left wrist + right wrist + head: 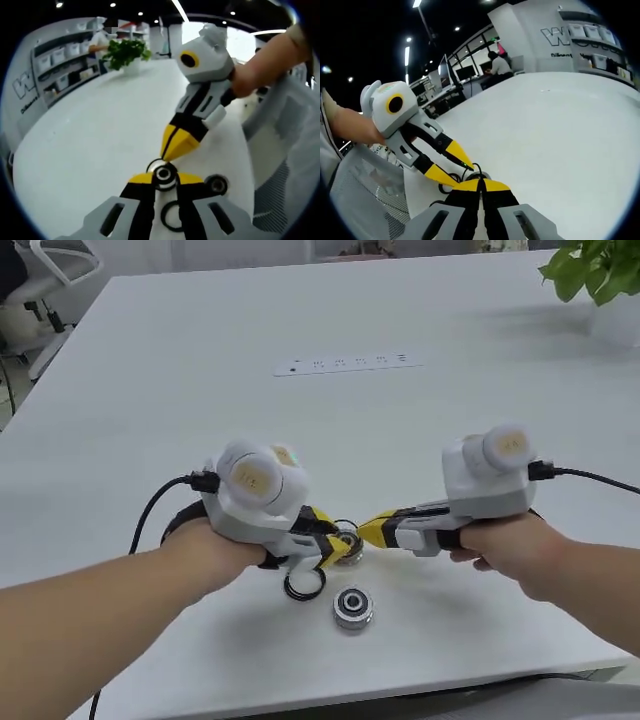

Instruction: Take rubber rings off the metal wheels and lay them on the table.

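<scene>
Two metal wheels are near the front edge of the tabletop point(200, 390): the clamped wheel point(345, 541) is gripped between the left gripper point(333, 550) fingers, and the free wheel point(352, 608) lies closer to the edge. The right gripper point(366, 532) fingers are pressed together at the clamped wheel's rim, where a thin black ring point(343, 525) loops up. One loose rubber ring point(305, 584) lies flat just beside the free wheel.
</scene>
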